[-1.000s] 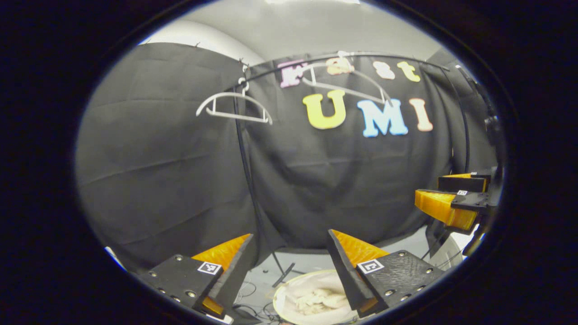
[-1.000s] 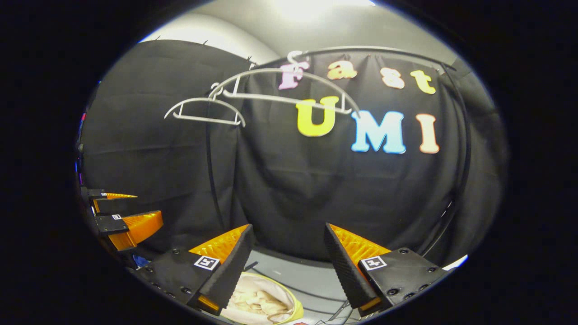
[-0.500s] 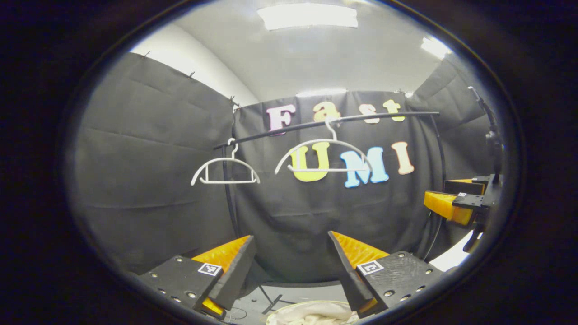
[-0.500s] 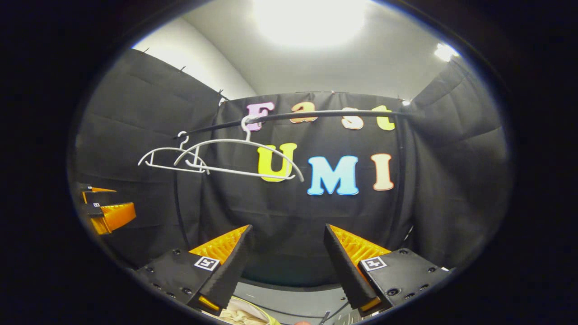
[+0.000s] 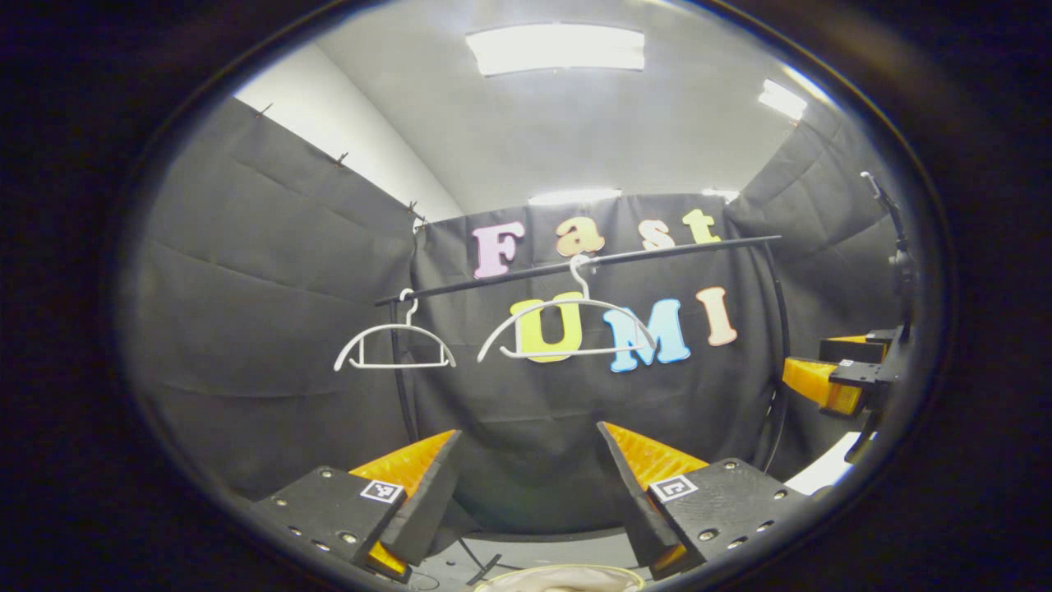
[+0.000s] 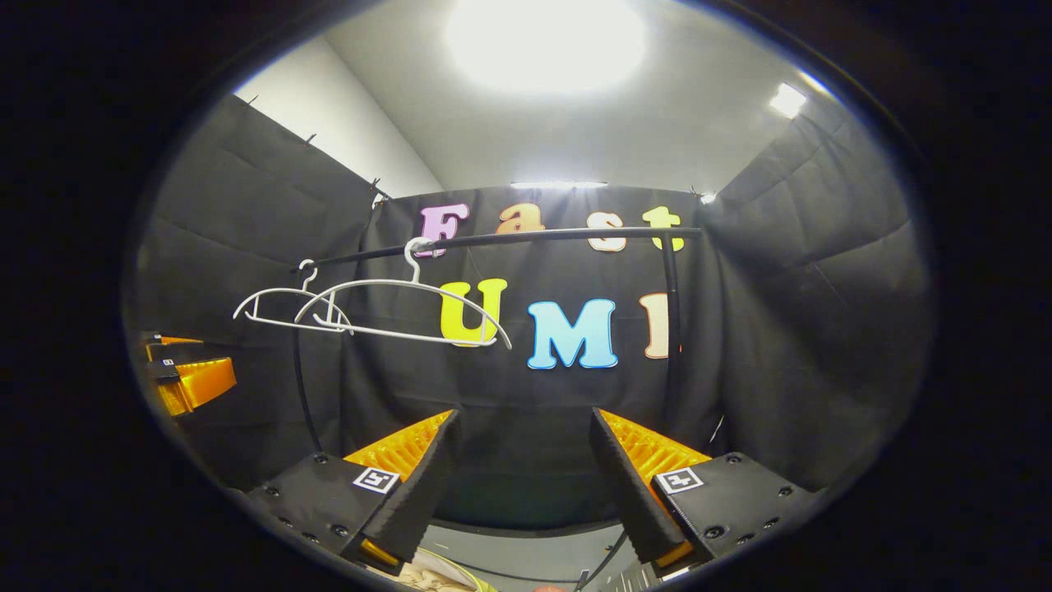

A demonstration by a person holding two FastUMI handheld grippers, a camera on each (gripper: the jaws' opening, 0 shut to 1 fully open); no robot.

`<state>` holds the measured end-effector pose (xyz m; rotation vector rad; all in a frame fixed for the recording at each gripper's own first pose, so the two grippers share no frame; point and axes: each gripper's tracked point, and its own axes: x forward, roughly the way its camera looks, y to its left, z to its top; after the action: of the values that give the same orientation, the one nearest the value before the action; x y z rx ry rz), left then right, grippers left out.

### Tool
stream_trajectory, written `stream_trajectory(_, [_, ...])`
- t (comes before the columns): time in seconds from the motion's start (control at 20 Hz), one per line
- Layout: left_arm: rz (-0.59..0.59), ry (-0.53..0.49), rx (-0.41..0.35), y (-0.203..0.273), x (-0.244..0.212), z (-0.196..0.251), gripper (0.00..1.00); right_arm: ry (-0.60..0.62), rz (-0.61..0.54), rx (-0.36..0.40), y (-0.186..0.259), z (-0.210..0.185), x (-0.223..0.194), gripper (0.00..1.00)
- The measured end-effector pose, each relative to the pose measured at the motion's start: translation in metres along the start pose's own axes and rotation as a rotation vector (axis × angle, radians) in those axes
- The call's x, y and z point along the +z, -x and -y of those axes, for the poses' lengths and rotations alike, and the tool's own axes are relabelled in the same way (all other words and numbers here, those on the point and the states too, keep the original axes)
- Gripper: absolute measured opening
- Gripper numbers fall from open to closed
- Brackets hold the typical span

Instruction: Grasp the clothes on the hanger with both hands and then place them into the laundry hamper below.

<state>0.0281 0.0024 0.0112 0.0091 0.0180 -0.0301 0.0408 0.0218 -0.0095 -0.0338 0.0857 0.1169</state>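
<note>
Booth wall (image 5: 271, 271) was matt black cloth, creased. Rail (image 5: 575, 265) looked like smooth dark metal tube with slight sheen. Both hangers (image 5: 394, 349) (image 5: 567, 329) looked like smooth white plastic. Left gripper (image 5: 526, 485) fingers (image 5: 411, 456) had ribbed inner faces on matt, grainy plastic bodies; right gripper (image 6: 522, 481) likewise. Ceiling (image 6: 575, 140) was plain matt

Two bare white hangers (image 5: 394, 347) (image 5: 567, 329) are hung on the black rail (image 5: 575, 265); pale clothes (image 6: 431, 580) are seen in the yellow-rimmed hamper (image 5: 563, 571) below.

My left gripper (image 5: 526, 469) gapes empty at bottom centre, below two bare white plastic hangers (image 5: 567, 329) on a black rail (image 5: 657, 253).
</note>
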Motion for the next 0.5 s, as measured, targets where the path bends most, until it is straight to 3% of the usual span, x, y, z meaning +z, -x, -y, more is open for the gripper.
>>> stream_trajectory(0.5, [0.027, 0.000, 0.004, 0.013, 0.010, 0.006, 0.93, -0.011, 0.045, -0.002, -0.005, -0.006, 0.014, 0.96])
